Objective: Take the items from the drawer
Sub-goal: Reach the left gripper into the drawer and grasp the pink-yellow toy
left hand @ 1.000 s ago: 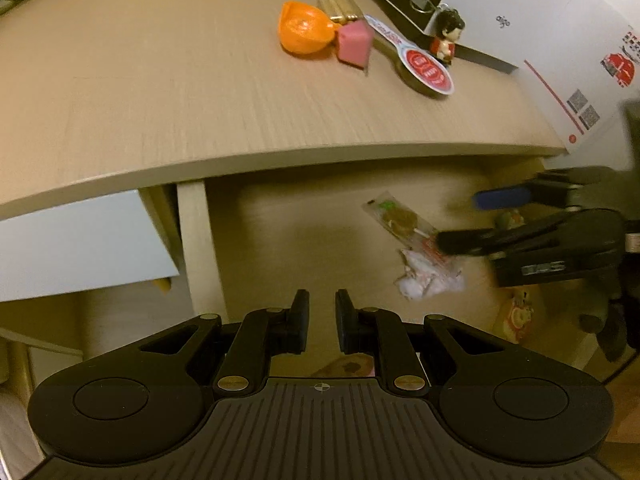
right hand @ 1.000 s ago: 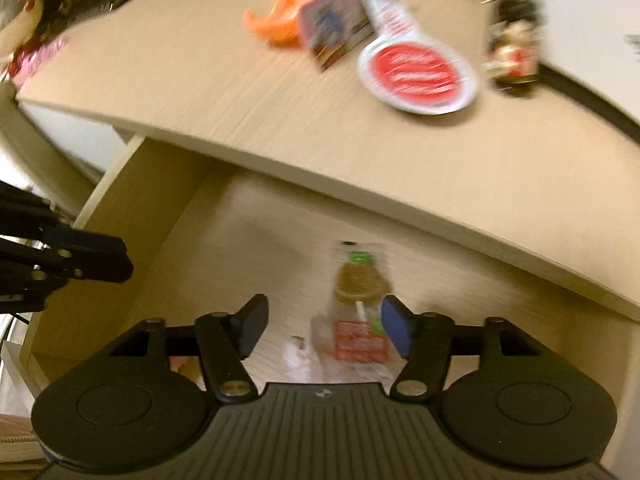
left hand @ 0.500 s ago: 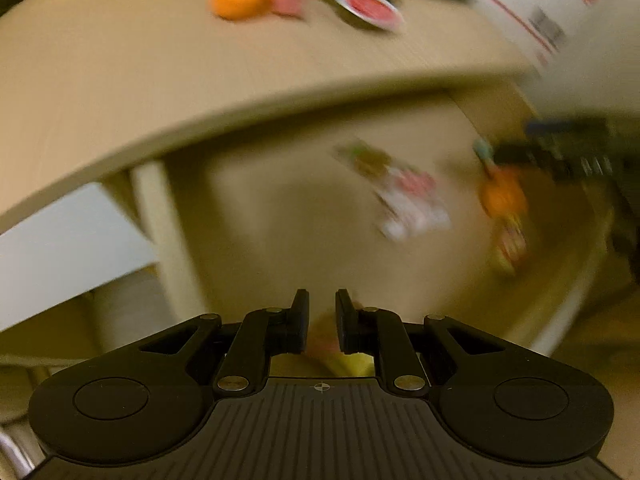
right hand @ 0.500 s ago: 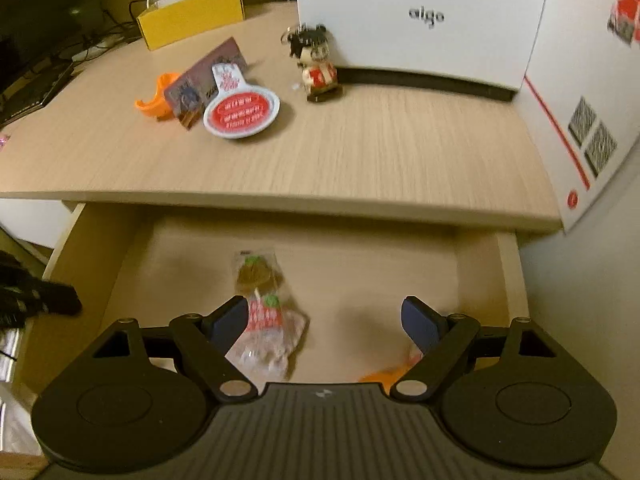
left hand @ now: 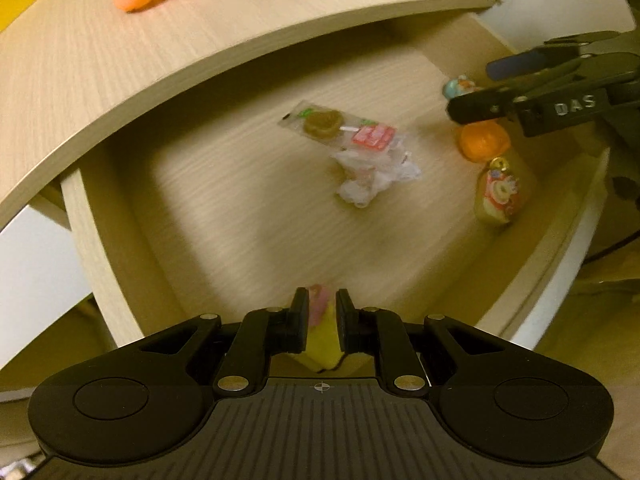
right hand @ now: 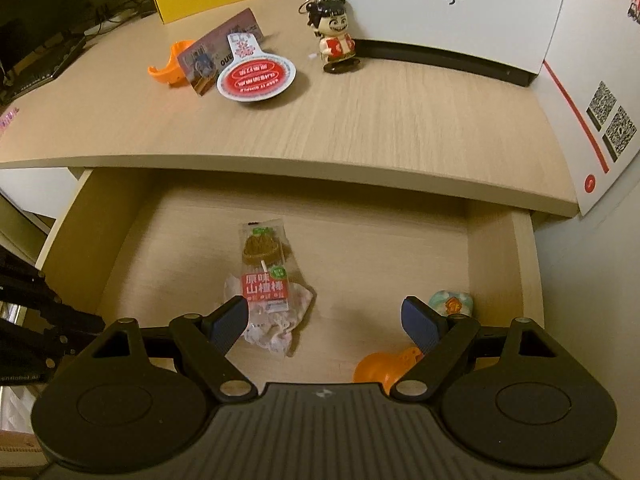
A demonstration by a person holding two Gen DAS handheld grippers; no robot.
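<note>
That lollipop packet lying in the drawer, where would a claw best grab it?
Probably from above, across the narrow width of the lollipop packet, near its stick and red label. It lies flat, its lower end resting on a crumpled wrapper that lifts its edges a little. The open right claw hovers close.

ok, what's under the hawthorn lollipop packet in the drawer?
The lollipop packet lies on a crumpled clear wrapper, which rests on the drawer floor. What the wrapper holds, or anything beneath it, is covered.
</note>
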